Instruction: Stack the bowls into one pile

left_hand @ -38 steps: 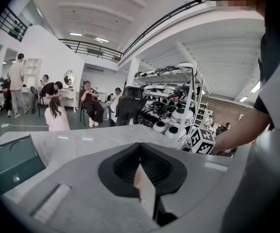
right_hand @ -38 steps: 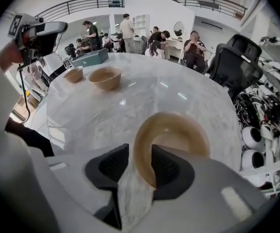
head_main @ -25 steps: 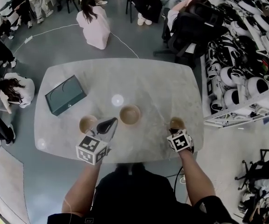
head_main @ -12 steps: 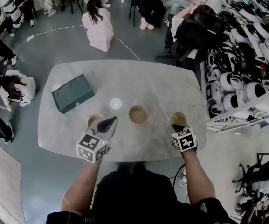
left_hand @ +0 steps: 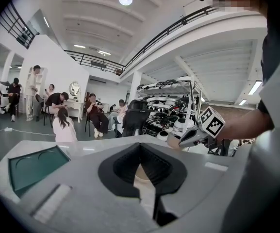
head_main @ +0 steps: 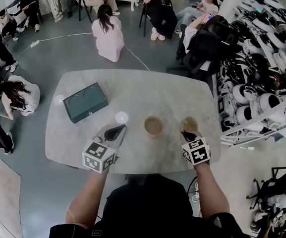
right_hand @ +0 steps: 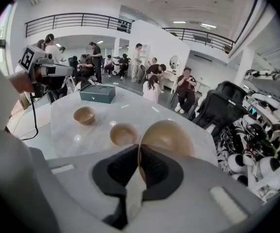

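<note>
Notably, the right gripper (head_main: 187, 133) clamps the rim of a tilted bowl (right_hand: 171, 137) at three o'clock from the middle bowl (head_main: 153, 126), left gripper (head_main: 117, 131) closed empty; that edge pinch may let it slip.

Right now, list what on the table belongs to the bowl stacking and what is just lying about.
Job in hand:
- left bowl, standing on the table
- middle bowl, standing on the table
- third bowl, clamped by its rim in the right gripper

Lying about:
- box, green, at the table's far left
</note>
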A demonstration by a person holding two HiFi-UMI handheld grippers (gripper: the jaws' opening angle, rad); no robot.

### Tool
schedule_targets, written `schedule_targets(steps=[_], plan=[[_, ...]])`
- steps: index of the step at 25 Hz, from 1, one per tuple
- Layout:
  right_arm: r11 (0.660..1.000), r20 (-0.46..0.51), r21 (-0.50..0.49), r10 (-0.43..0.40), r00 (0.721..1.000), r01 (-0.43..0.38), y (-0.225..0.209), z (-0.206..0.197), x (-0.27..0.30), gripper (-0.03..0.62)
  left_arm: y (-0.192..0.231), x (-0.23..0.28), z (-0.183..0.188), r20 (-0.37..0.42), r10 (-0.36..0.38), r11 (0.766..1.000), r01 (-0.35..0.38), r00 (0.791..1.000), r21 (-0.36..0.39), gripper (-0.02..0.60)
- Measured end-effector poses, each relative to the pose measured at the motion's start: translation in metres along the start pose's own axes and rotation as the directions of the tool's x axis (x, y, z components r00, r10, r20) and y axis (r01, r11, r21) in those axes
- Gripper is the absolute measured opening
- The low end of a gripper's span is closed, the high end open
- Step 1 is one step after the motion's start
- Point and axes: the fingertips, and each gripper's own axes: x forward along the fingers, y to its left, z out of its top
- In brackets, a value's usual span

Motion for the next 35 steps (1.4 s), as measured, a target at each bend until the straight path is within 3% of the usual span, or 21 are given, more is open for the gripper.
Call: schedule_targets(steps=[8, 16, 28, 35], plan=[[0.987, 0.055, -0.159, 0.042, 0.998, -0.032, 0.026, 0.047, 0.002, 0.017, 0.012, -0.006, -0.001, 0.006, 0.033, 0.999, -0.033, 0.999, -0.01, 0.011], [0.944, 0.045, -0.315, 0.114, 0.992, -0.095, 0.046, 0.069, 0.019, 0.017, 0.021, 0.002, 0.005, 0.011, 0.076, 0.997, -0.076, 0.997, -0.018, 0.011], [0.83, -0.069, -0.509, 0.224, 0.972, -0.228, 0.08, 0.06, 0.071, 0.017, 0.034, 0.012, -0.015, -0.015, 0.153, 0.985, -0.154, 0.988, -0.074, 0.011], [0.75, -0.146, -0.596, 0.248, 0.958, -0.286, 0.096, 0.047, 0.097, 0.017, 0.038, 0.007, -0.022, -0.03, 0.195, 0.975, -0.197, 0.98, -0.099, 0.011]])
